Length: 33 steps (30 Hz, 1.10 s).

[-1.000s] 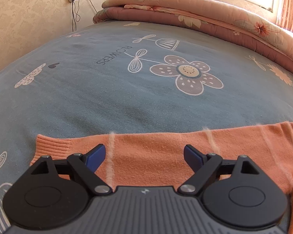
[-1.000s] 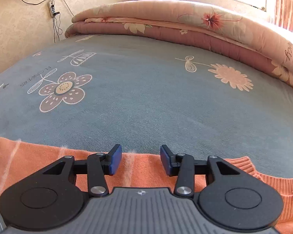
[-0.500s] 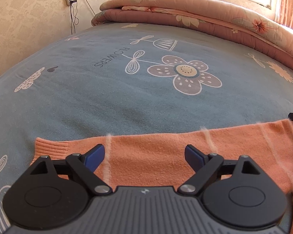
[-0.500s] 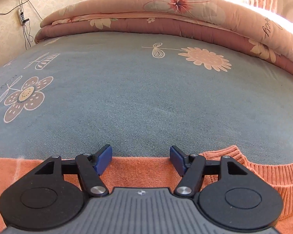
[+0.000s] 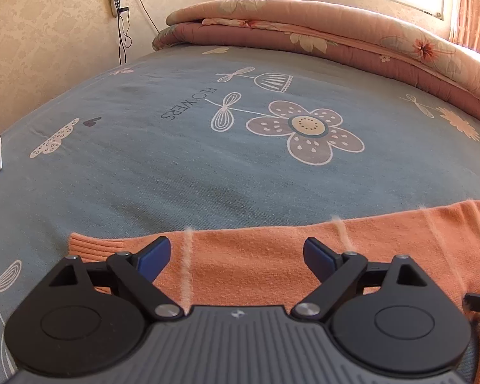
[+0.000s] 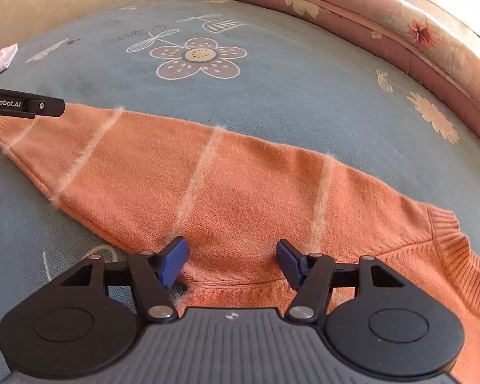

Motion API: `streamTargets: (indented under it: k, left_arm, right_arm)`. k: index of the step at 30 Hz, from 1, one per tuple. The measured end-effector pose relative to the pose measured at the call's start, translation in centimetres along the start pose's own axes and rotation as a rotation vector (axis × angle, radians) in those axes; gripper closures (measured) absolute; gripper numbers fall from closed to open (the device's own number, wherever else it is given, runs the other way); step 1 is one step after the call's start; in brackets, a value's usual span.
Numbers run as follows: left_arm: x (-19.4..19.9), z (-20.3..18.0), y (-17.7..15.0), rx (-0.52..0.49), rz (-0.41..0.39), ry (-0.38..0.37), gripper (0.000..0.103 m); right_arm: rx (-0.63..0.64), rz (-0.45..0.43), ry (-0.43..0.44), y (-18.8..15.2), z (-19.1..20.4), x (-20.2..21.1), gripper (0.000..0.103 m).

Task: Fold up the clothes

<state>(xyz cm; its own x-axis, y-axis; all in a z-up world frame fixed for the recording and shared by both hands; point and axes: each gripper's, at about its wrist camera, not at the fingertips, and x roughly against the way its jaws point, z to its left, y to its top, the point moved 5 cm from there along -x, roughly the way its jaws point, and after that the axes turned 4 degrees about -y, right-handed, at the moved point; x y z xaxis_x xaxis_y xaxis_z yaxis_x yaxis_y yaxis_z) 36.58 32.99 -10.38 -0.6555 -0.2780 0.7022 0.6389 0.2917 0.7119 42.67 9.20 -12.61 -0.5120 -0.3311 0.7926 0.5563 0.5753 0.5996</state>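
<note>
Your right gripper (image 6: 230,262) has swung left over the sleeve; the left gripper (image 5: 236,256) has barely moved.
The orange sweater (image 6: 208,185) lies flat at 6 o'clock, bare bedspread (image 5: 176,176) beyond toward 12. Left jaws stand wide and empty; right jaws are closing, sleeve fabric beneath them, nothing gripped.

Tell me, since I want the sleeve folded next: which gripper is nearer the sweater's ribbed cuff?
Left. The left gripper hangs just beside the cuff; the right gripper is far along the sweater, near the armpit.
</note>
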Motion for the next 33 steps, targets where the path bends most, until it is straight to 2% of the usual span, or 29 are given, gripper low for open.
streamTargets:
  k: [3,4,6,8,10,11,14,16,18,19,21,23,25,27,31,33]
  left_arm:
    - [0.1,0.4,0.1,0.01,0.002,0.009,0.013]
    - [0.1,0.4,0.0,0.01,0.004,0.013,0.013]
    - [0.1,0.5,0.1,0.008,0.003,0.017,0.013]
    - [0.2,0.7,0.2,0.01,-0.001,0.02,0.013]
    - [0.3,0.7,0.2,0.014,-0.006,0.019,0.013]
    - [0.4,0.7,0.3,0.011,-0.009,0.018,0.013]
    - [0.6,1.0,0.4,0.007,-0.016,0.025,0.013]
    - [0.7,1.3,0.5,0.015,-0.021,0.033,0.013]
    - [0.8,1.6,0.6,0.035,-0.023,0.03,0.013]
    - [0.8,1.7,0.6,0.041,-0.022,0.023,0.013]
    - [0.9,1.8,0.6,0.056,-0.023,0.0,0.013]
    - [0.9,1.7,0.6,0.073,-0.019,-0.03,0.013]
    - [0.9,1.2,0.6,0.094,-0.01,-0.074,0.013]
    - [1.0,0.3,0.6,0.097,-0.001,-0.123,0.013]
    - [1.4,-2.9,0.3,0.078,0.02,-0.261,0.012]
    - [1.5,-4.8,0.0,0.068,0.037,-0.338,0.008]
  right_arm:
    - [-0.023,-0.063,0.037,1.6,0.3,1.5,0.037]
    - [-0.015,-0.051,0.028,1.7,0.7,1.2,0.037]
    - [0.032,0.027,0.01,1.1,2.2,-0.6,0.038]
    - [0.068,-0.005,-0.011,0.7,4.0,-0.8,0.042]
    - [0.104,-0.034,0.026,1.1,5.7,-0.4,0.048]
    - [0.11,-0.04,0.058,1.3,6.3,-0.2,0.048]
    - [0.126,-0.052,0.077,2.5,6.6,0.1,0.047]
    - [0.099,-0.065,0.088,3.3,6.4,0.3,0.043]
    - [0.057,-0.069,0.053,3.6,6.1,0.0,0.042]
    - [0.062,-0.056,0.063,3.5,6.7,-0.5,0.042]
    - [0.072,-0.03,0.085,3.3,7.8,-1.6,0.042]
    - [0.061,-0.056,0.144,3.3,9.4,-1.6,0.041]
    - [0.068,-0.054,0.208,3.8,10.2,-1.2,0.041]
    - [0.023,-0.043,0.261,4.2,9.7,0.2,0.041]
    - [0.0,-0.057,0.136,3.1,5.6,4.9,0.035]
    - [-0.103,-0.04,0.114,1.6,2.2,7.8,0.032]
